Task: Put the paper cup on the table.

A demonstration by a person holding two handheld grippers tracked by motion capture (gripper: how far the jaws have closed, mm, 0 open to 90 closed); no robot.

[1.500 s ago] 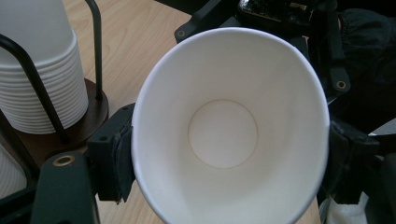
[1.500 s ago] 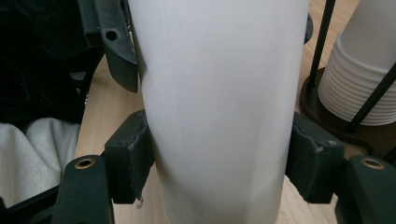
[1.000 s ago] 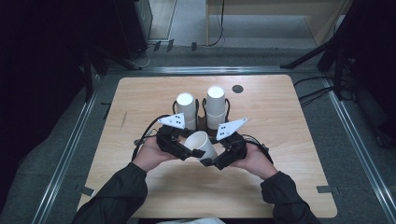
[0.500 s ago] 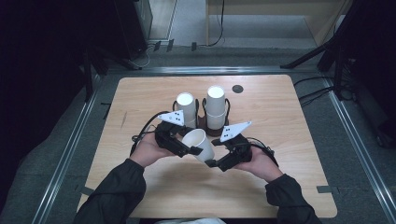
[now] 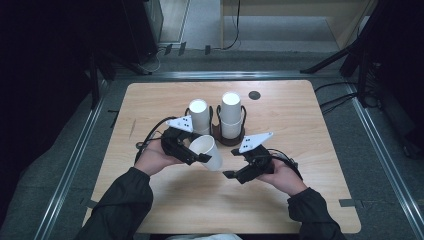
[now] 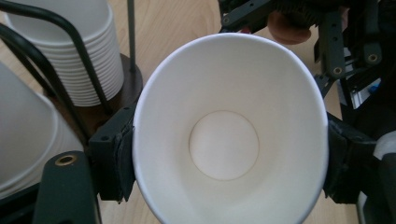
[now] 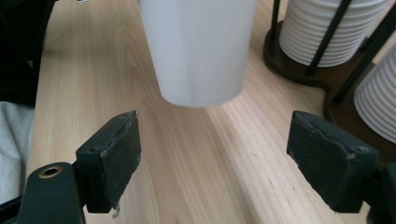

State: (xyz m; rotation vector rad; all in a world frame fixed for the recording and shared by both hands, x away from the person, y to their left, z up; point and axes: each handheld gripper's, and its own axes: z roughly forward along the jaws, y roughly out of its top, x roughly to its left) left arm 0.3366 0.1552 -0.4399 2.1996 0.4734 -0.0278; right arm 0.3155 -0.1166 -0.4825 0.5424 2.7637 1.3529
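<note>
A single white paper cup (image 5: 207,151) is held above the table, tipped on its side with its mouth toward the left hand. My left gripper (image 5: 192,157) is shut on it; in the left gripper view the cup (image 6: 229,135) sits squeezed between both pads, its inside bare. My right gripper (image 5: 231,175) stands open just right of the cup's base, not touching it. In the right gripper view the cup's closed bottom (image 7: 201,51) hangs ahead of the wide-apart pads (image 7: 114,154). Two stacks of white cups (image 5: 199,116) (image 5: 231,114) stand in a dark wire holder (image 5: 227,137) behind.
The holder's dark base (image 7: 299,60) and wire rods lie close to the right gripper's far side. A small dark disc (image 5: 254,95) lies at the table's back right. Bare wooden tabletop (image 5: 200,200) stretches in front of both hands.
The right gripper has drawn back to the right, away from the cup, and stands open. The left gripper keeps its hold on the cup, shifted slightly left.
</note>
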